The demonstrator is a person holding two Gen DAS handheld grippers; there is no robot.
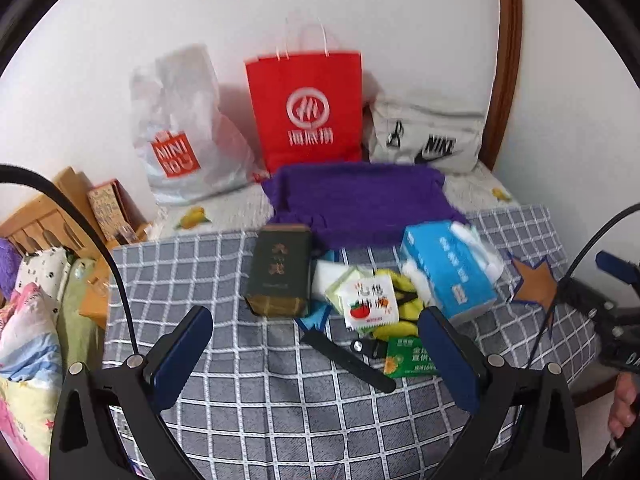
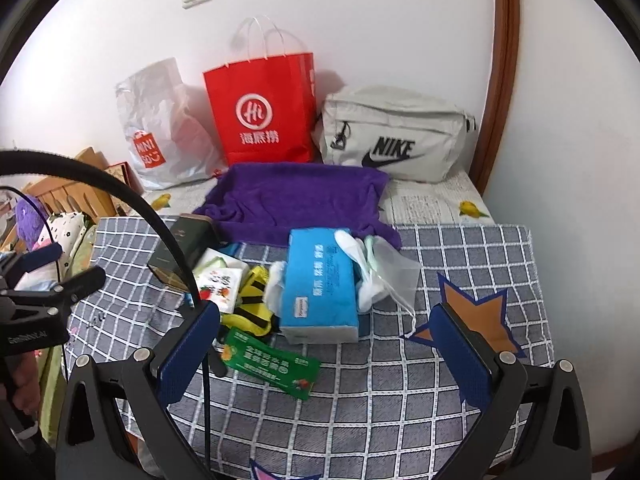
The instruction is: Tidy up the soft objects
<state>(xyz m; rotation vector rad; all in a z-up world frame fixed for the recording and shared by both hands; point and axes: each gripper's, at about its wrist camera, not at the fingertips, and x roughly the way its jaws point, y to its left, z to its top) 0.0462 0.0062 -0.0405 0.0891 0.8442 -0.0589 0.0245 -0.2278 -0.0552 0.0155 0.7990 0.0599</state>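
A pile lies on a grey checked cloth (image 1: 240,392): a blue tissue pack (image 1: 448,272) (image 2: 320,284), a purple towel (image 1: 360,200) (image 2: 296,196), a dark green box (image 1: 280,272) (image 2: 180,252), small tissue packets (image 1: 370,300) (image 2: 220,280), a yellow and black soft item (image 2: 252,308), a green packet (image 1: 404,356) (image 2: 276,364) and a clear pouch (image 2: 392,276). My left gripper (image 1: 316,356) is open and empty, just short of the pile. My right gripper (image 2: 324,348) is open and empty, in front of the tissue pack.
A white Miniso bag (image 1: 176,128) (image 2: 160,128), a red paper bag (image 1: 308,112) (image 2: 260,112) and a grey Nike bag (image 1: 428,140) (image 2: 396,136) stand against the wall. Bedding and a wooden headboard (image 1: 40,220) lie left. A star patch (image 2: 476,316) marks the cloth.
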